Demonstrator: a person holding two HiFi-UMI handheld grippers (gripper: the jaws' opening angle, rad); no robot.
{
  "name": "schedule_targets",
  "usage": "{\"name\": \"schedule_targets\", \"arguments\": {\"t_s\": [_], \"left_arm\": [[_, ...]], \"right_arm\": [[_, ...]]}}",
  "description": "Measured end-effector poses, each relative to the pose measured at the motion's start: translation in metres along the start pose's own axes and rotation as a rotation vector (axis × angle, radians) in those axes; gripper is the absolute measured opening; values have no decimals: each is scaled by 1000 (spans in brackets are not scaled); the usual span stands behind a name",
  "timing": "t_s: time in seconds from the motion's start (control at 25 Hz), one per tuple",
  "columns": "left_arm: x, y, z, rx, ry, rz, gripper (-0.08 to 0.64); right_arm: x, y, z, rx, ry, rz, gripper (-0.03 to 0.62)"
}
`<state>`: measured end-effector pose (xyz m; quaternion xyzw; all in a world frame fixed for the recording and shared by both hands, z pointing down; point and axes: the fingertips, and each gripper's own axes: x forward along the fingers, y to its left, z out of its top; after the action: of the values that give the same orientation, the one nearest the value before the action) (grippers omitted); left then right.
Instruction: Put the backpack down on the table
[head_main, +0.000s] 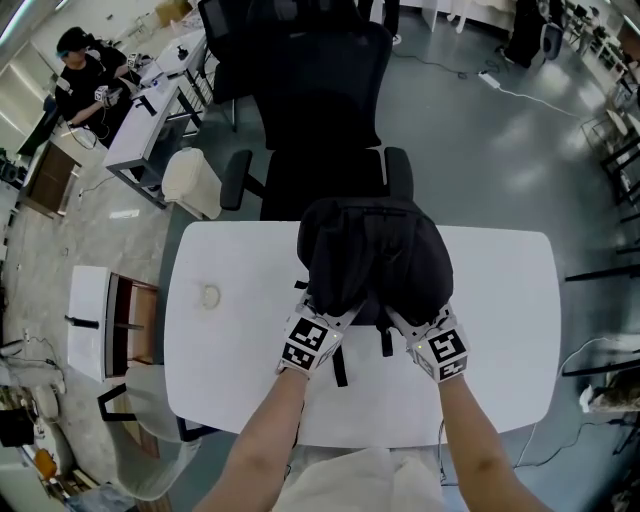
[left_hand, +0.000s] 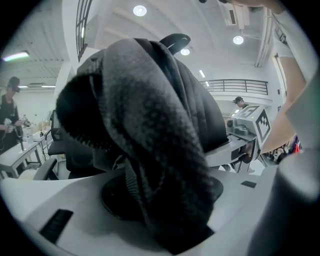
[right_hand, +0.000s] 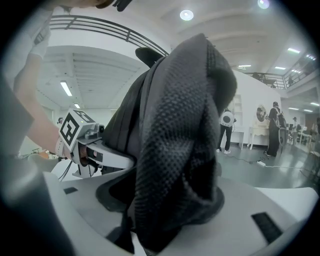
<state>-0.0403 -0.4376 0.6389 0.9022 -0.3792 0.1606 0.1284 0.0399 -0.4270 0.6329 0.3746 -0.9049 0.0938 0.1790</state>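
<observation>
The black backpack (head_main: 375, 250) stands upright on the white table (head_main: 230, 330), near its far edge. Both grippers are at its near side, low against the base. My left gripper (head_main: 325, 312) has its jaws spread wide, and a grey mesh shoulder strap (left_hand: 165, 165) hangs loosely between them without being pinched. My right gripper (head_main: 412, 322) is open as well, with the other padded strap (right_hand: 175, 150) drooping between its jaws. In the left gripper view the right gripper's marker cube (left_hand: 255, 120) shows beside the bag. Thin black strap ends (head_main: 340, 372) lie on the table between my hands.
A black office chair (head_main: 320, 100) stands right behind the table's far edge. A small round stain (head_main: 210, 296) marks the table's left part. A low shelf unit (head_main: 100, 320) sits to the left, and a person (head_main: 85, 75) works at a desk far left.
</observation>
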Motion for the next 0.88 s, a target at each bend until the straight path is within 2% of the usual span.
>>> {"name": "schedule_targets", "arguments": {"t_s": [0.28, 0.52, 0.88], "left_arm": [[-10, 3, -8, -13, 11, 36, 279], [-18, 1, -16, -10, 22, 58, 288], [-40, 8, -7, -18, -2, 122, 288]], "right_arm": [[-6, -5, -3, -7, 15, -42, 288], [-15, -9, -4, 28, 12, -65, 301], [-43, -17, 0, 58, -11, -135, 305]]}}
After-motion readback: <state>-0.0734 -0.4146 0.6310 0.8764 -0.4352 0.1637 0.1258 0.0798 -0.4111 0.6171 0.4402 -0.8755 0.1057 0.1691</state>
